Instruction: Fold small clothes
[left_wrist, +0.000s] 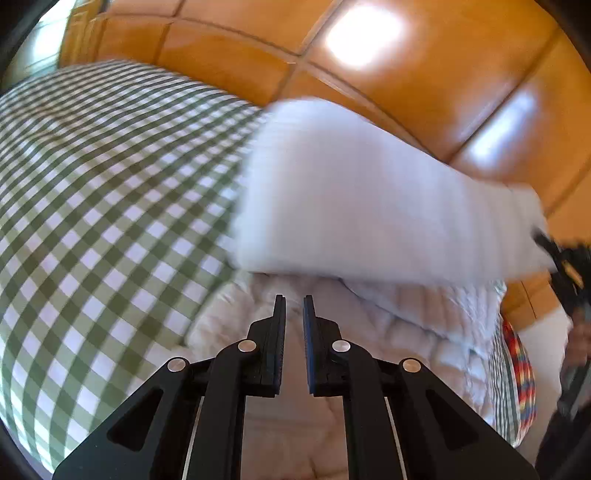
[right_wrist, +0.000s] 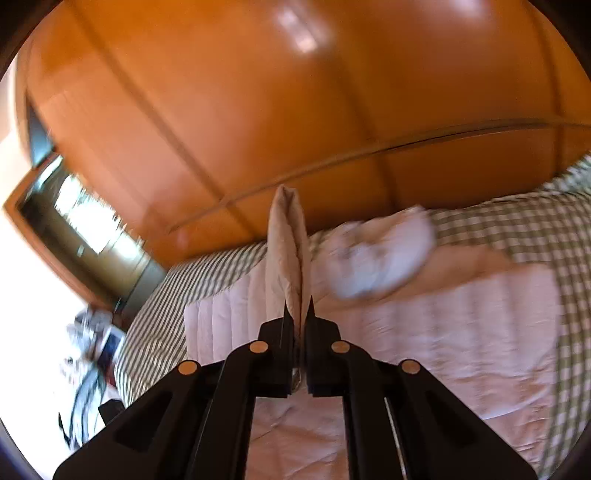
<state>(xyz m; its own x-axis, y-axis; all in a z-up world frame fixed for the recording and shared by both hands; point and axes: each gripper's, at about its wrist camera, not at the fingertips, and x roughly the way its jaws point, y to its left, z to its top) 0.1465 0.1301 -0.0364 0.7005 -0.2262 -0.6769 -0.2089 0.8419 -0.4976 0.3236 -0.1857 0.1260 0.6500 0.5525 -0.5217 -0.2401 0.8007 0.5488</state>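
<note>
A pale pink quilted garment (left_wrist: 369, 206) hangs lifted and blurred over the green checked bed (left_wrist: 92, 203). More of it lies crumpled below (left_wrist: 314, 369). My left gripper (left_wrist: 294, 301) is open with a narrow gap and holds nothing, just under the lifted cloth. My right gripper (right_wrist: 298, 306) is shut on a fold of the garment (right_wrist: 288, 251), which stands up between its fingers. The rest of the garment (right_wrist: 424, 339) spreads on the bed (right_wrist: 517, 229). The right gripper shows blurred at the left wrist view's right edge (left_wrist: 565, 266).
An orange wooden wardrobe (left_wrist: 406, 92) stands behind the bed, also in the right wrist view (right_wrist: 258, 110). A crumpled white cloth (right_wrist: 380, 254) lies on the bed. A colourful cloth (left_wrist: 521, 373) lies at the bed's right side. A doorway (right_wrist: 85, 229) and clutter (right_wrist: 96, 343) lie left.
</note>
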